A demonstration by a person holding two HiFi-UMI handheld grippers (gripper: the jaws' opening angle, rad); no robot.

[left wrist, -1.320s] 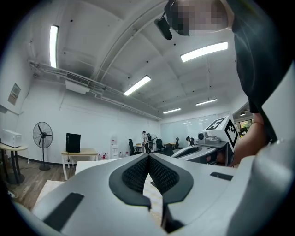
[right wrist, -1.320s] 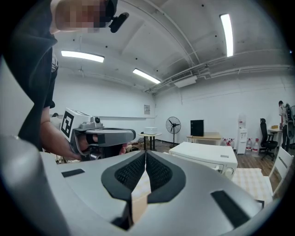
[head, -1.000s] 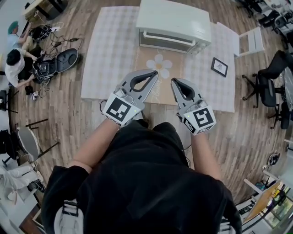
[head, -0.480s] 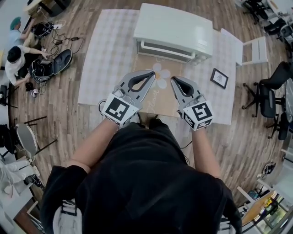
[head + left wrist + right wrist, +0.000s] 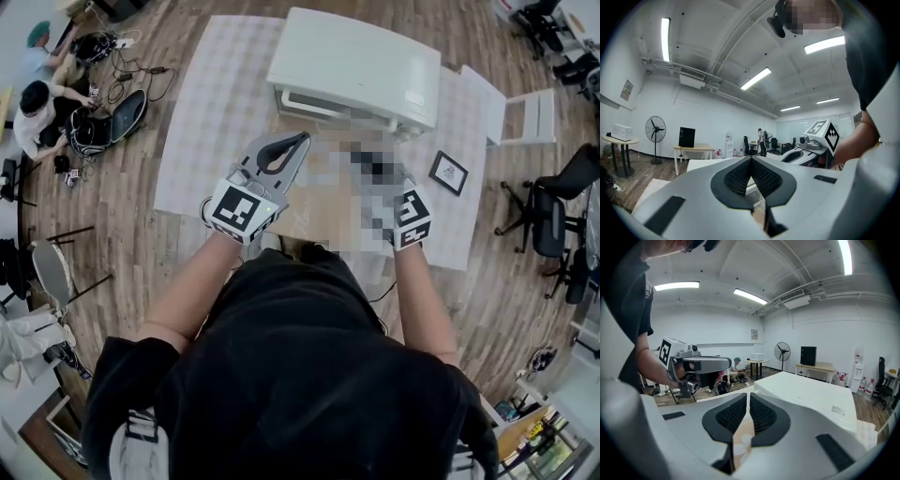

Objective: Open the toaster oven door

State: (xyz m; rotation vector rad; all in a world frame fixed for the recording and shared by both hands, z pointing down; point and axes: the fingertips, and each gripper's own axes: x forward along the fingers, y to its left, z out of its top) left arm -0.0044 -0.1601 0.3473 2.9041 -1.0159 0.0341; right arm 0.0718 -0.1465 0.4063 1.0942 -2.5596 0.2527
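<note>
Left gripper (image 5: pixel 304 141), head view: jaws pressed together, empty, over the middle of the surface (image 5: pixel 202 112), short of the toaster oven (image 5: pixel 356 61) at the far edge. Door (image 5: pixel 333 105) not yet opened. Right gripper (image 5: pixel 748 398) sits mostly under a mosaic patch here, so its tips are unreadable. My call: spread one gripper wider, come in level, hook the handle bar along the door top, then pull out and down on the hinge arc.

Left gripper view: pads (image 5: pixel 738 177) meet at the tip, nothing between. Gripper body blocks the oven front.

Right gripper view: jaws have just been opening, now a narrow slit, nothing in it. Oven top shows right of the jaws; door and handle are hidden.
</note>
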